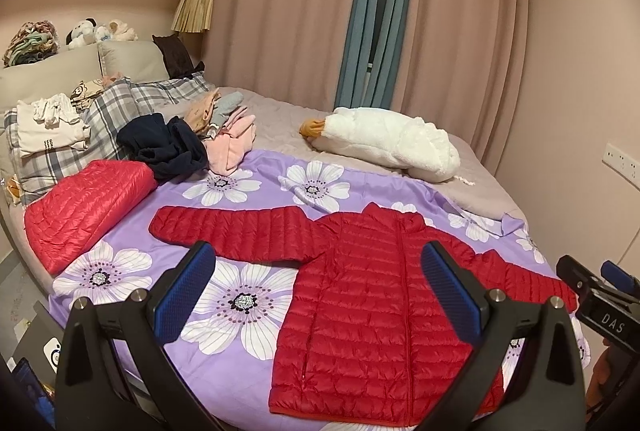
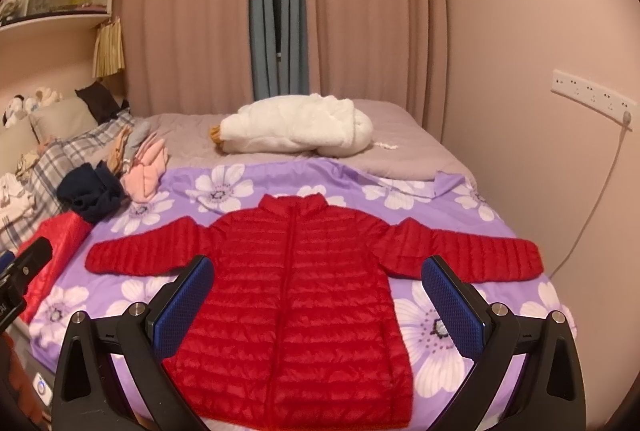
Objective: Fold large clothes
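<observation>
A red quilted puffer jacket lies flat, zipped and front up on a purple flowered sheet, both sleeves spread out to the sides. It also shows in the right wrist view. My left gripper is open and empty, hovering above the jacket's left side near the hem. My right gripper is open and empty above the middle of the jacket. The right gripper shows at the right edge of the left wrist view.
A folded red puffer jacket lies at the left. Behind it are a dark navy garment, pink clothes, plaid pillows and a white goose plush. Curtains and a wall with sockets bound the bed.
</observation>
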`<action>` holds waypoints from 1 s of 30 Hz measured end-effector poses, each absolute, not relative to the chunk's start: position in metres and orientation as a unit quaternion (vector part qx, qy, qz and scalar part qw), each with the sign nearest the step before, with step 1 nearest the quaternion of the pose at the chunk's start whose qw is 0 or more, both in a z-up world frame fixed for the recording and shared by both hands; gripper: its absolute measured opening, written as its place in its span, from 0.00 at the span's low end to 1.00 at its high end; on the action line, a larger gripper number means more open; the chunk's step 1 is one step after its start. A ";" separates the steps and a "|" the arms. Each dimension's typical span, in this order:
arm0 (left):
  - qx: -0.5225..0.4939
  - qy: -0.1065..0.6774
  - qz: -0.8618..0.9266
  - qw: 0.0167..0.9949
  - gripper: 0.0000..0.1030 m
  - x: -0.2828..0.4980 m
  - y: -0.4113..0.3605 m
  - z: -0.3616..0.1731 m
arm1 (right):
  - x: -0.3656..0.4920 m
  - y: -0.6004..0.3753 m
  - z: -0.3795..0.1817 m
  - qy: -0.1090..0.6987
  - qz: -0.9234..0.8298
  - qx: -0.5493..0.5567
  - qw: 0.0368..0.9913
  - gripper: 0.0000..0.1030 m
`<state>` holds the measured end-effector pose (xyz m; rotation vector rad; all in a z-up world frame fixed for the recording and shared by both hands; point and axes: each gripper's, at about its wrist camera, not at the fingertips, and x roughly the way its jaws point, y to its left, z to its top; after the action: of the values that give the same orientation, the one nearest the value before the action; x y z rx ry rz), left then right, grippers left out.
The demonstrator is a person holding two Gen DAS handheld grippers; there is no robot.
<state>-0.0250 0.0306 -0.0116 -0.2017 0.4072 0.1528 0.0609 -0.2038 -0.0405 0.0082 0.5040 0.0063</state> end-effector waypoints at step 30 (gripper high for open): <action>-0.135 0.205 0.099 0.964 1.00 0.040 0.032 -0.017 | 0.097 -0.252 -0.049 0.248 -0.050 0.068 0.965 1.00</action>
<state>0.0403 0.0318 -0.0172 -0.2731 0.4143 0.2005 0.0969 -0.2517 -0.0488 0.1375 0.5016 -0.1009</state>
